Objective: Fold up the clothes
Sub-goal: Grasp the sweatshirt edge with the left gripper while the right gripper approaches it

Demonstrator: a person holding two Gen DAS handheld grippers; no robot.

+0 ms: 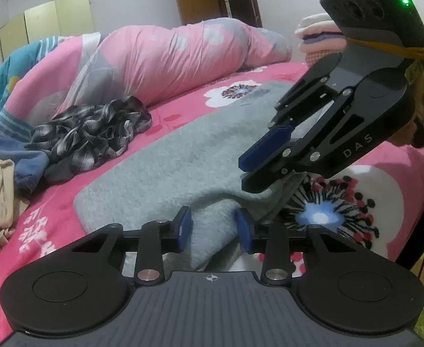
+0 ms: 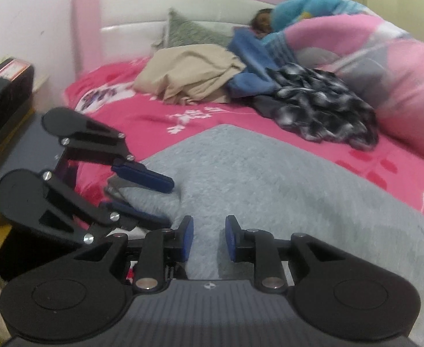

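- Handling a gray sweater [image 1: 165,167] that lies spread flat on the bed [image 1: 183,115], its near hem hanging over the bed's edge toward me.
- Material, as I judge it: thick soft knit, light, limp, not fragile. It will sag and stretch where lifted, and a single layer can slip off smooth pads.
- My left fingers [image 1: 213,230] stand partly open with a raised ridge of hem between the pads. From the right wrist view one pad lies over the fold and one under it. I cannot tell whether the pads press the cloth.
- My right fingers [image 2: 209,237] are partly open just above the knit, with nothing held.
- Recommended hold: pinch the hem near each corner, taking both layers, hands well apart so the edge stays straight.
- Risk: a shallow bite will drag only the top layer and skew the fold.
- Plaid shirt [image 1: 96,133] and other clothes [image 2: 194,72] wait in a heap farther up the bed.
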